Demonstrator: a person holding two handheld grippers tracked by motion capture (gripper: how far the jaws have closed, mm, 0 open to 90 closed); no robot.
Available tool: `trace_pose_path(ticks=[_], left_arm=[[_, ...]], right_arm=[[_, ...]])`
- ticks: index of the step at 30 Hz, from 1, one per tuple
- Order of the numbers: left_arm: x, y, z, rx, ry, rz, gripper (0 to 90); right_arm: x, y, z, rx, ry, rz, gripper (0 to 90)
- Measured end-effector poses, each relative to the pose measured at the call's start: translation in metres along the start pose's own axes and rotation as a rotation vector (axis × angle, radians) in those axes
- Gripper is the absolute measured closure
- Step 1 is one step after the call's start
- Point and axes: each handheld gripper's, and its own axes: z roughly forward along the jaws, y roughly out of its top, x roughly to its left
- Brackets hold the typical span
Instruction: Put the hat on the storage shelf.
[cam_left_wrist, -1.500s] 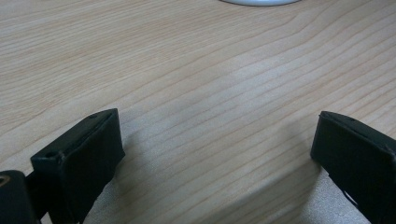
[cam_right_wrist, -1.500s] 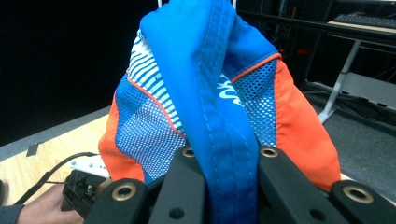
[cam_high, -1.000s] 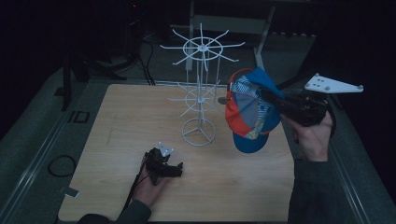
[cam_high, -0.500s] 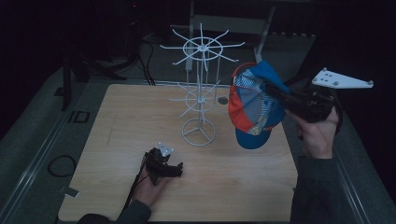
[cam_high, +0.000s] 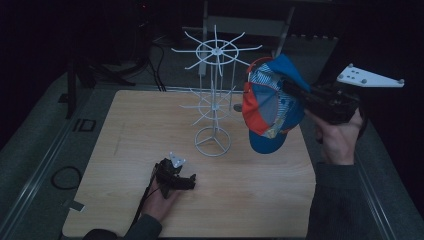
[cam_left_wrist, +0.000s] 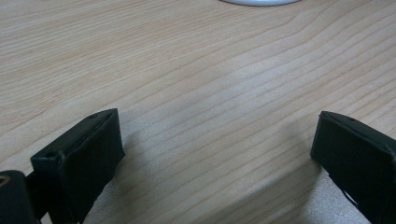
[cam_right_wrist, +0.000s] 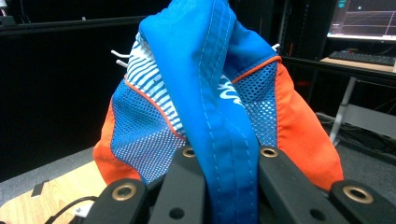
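The right tool (cam_right_wrist: 223, 163) has its two black jaws pressed together on a fold of blue stitched fabric: the edge of a cap (cam_right_wrist: 219, 107). From the right gripper view that fold rises between the jaws as a thick band with double seams, and on either side of it spread panels of blue mesh, a patch of blue-and-white stripes, and smooth orange cloth. In the high view the right tool (cam_high: 295, 95) is held up in the air at the right edge of the worktop (cam_high: 125, 130), with its grey three-cornered plate on top, and the cap (cam_high: 270, 107) hangs from it, crown slack and the blue brim lowest, clear of the wood.

Just to the left of the cap stands a white wire rack (cam_high: 214, 100): a thin upright post on a ring base with three spokes, and two tiers of slim prongs that fan out like wheels. The nearest prongs of the upper tier reach close to the cap; whether they touch cannot be told.

The left tool (cam_high: 187, 181) lies low on the worktop near its front edge, well apart from the rack. In the left gripper view its blunt, matt black jaws stand spread wide with nothing between them, above pale wood with fine, straight grain. The white rim of the rack's base (cam_left_wrist: 259, 2) shows at the top.
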Motion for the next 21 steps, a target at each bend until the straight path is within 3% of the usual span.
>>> trace_pose_path(ticks=[15,21], left_arm=[[0.0,0.0,0.0,0.0,0.0,0.0,2.6],[0.0,0.0,0.0,0.001,0.0,0.0,2.6]], right_arm=[[-0.006,-0.003,0.031,0.021,0.019,0.041,87.7],[-0.004,-0.012,0.049,0.076,0.031,0.041,87.7]])
